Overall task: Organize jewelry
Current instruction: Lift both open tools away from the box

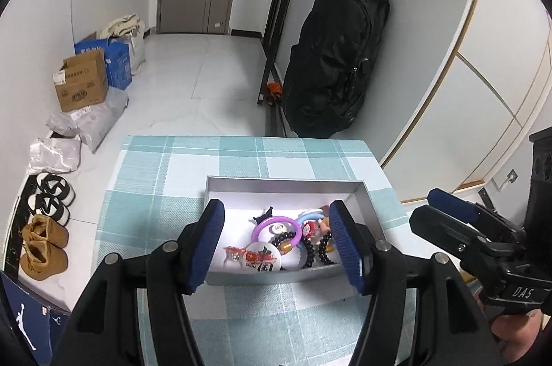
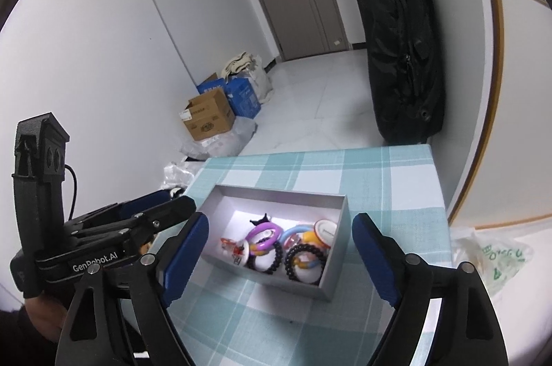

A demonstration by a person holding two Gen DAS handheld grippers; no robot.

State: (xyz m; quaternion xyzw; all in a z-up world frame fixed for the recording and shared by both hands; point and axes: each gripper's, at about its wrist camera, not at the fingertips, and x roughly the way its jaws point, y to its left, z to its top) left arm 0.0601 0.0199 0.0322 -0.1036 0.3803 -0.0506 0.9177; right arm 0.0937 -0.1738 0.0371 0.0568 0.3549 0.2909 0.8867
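Left wrist view: left gripper [image 1: 276, 248] hanging over the near side of a grey box [image 1: 286, 185], blue pads [image 1: 339, 245] apart, nothing between them but air. Box open, no lid, on a table with a blue-green checked cloth [image 1: 165, 179]. White inside. Full of little things piled toward the near right corner: a purple ring [image 1: 262, 225], a black bead bracelet [image 1: 319, 250], a round white badge [image 1: 262, 257] with red marks and the word CHINA, a light blue ring [image 1: 309, 215]. Some things too small or jumbled to name. Right gripper [image 1: 445, 205] off to the right, beside the box, not touching it; a hand [image 1: 514, 328] under it. On the floor: a big black bag [image 1: 338, 62] by the wall, a brown cardboard box [image 1: 82, 85], shoes [image 1: 45, 248].

Right wrist view: right gripper [image 2: 279, 259] above the table, jaws wide, holding nothing. Same grey box [image 2: 331, 266] seen at a slant between the blue pads [image 2: 184, 257], lower down on the cloth [image 2: 379, 172]. Inside: the purple ring [image 2: 264, 233], two black bead bracelets [image 2: 303, 254], a round white thing with a red edge [image 2: 326, 228], an orange-and-white piece [image 2: 231, 245]. Left gripper [image 2: 162, 204] at the left, near the box's corner, not touching.
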